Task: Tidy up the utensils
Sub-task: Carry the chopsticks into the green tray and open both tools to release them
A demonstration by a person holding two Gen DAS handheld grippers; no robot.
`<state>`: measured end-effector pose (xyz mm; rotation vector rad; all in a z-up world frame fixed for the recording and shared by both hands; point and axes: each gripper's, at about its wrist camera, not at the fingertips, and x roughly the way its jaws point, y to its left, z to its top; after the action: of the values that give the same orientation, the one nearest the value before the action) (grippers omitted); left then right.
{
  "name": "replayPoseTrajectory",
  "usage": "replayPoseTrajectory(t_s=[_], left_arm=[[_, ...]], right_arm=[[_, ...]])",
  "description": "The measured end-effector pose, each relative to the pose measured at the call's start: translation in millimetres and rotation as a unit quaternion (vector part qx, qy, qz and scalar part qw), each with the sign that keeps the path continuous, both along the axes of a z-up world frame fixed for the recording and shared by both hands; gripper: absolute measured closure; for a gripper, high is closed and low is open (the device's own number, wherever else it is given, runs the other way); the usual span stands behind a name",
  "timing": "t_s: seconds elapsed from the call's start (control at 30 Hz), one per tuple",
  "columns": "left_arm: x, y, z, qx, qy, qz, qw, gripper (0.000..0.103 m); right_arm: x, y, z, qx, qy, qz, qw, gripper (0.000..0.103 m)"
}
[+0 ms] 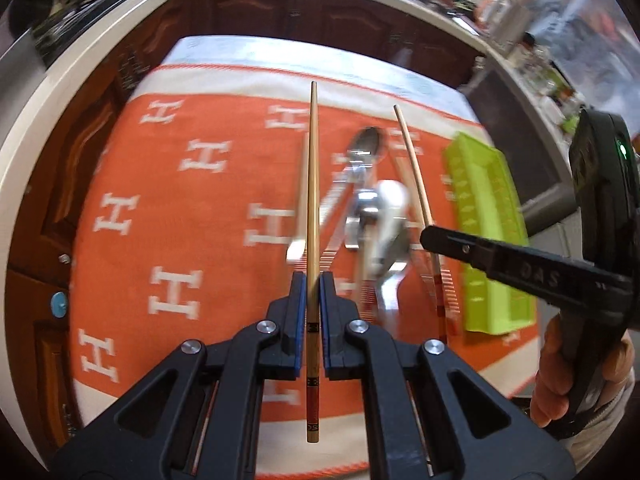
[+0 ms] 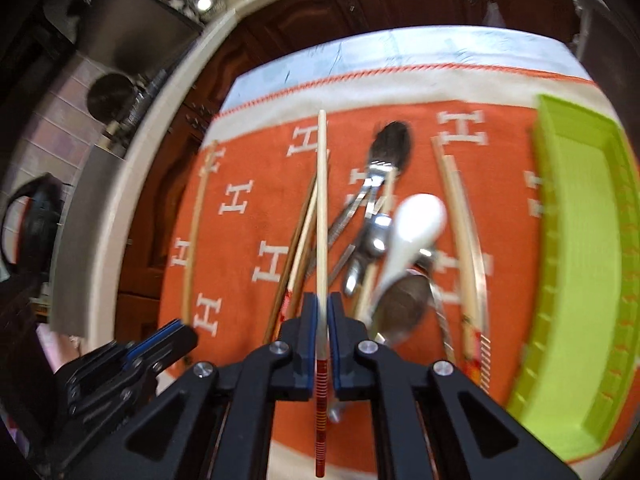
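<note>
Left hand-held gripper [image 1: 313,280] pinching a tan chopstick [image 1: 313,200], right hand-held gripper [image 2: 322,300] pinching a pale chopstick [image 2: 321,208], both lifted over the orange cloth [image 1: 180,208]. Left half of cloth bare. Heaped spoons [image 2: 416,220], fork [image 2: 376,176] and chopsticks mid-cloth; green tray [image 2: 580,248] along right edge.

right gripper [image 2: 322,312]: jaws closed on pale chopstick [image 2: 321,200], its red-striped end toward camera
left gripper [image 2: 168,338]: lower left, blue pads together, holding tan chopstick [image 2: 196,232]
utensil pile [image 2: 380,248]: metal spoons, fork, white ceramic spoon [image 2: 416,224], more chopsticks, on orange H-pattern cloth [image 2: 248,160]
green tray [image 2: 580,264]: right edge of cloth, nothing visible inside
motion blur: strong
</note>
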<state>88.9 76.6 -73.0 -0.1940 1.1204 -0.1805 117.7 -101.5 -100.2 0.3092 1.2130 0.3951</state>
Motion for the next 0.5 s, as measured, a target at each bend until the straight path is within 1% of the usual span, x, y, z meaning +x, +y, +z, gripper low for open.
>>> replayPoseTrajectory(t_s=[0.13, 0.2, 0.27, 0.43, 0.5], left_arm=[[-0.2, -51.7, 19.8, -0.026, -0.006, -0.042, 0.9988, 0.099], [3.7, -81.7, 26.0, -0.036, -0.005, -0.065, 0.9972, 0.099], [9.2, -110.7, 28.3, -0.041, -0.001, -0.084, 0.9956, 0.099], [28.7, -189.4, 17.6, -0.038, 0.01, -0.118, 0.9922, 0.099], [38.5, -216.4, 6.9, -0.028, 0.016, -0.122, 0.9921, 0.099]], right_arm=[[-24.0, -48.2, 17.6, 0.0, -0.017, -0.025, 1.0, 0.098], [-33.3, -78.2, 22.7, -0.011, -0.024, -0.048, 0.998, 0.098], [-33.3, -98.0, 22.6, -0.024, -0.028, -0.07, 0.997, 0.098], [-34.4, -155.6, 8.6, -0.037, -0.018, -0.134, 0.99, 0.097], [-32.6, -169.6, 1.7, -0.046, -0.017, -0.15, 0.987, 0.097]])
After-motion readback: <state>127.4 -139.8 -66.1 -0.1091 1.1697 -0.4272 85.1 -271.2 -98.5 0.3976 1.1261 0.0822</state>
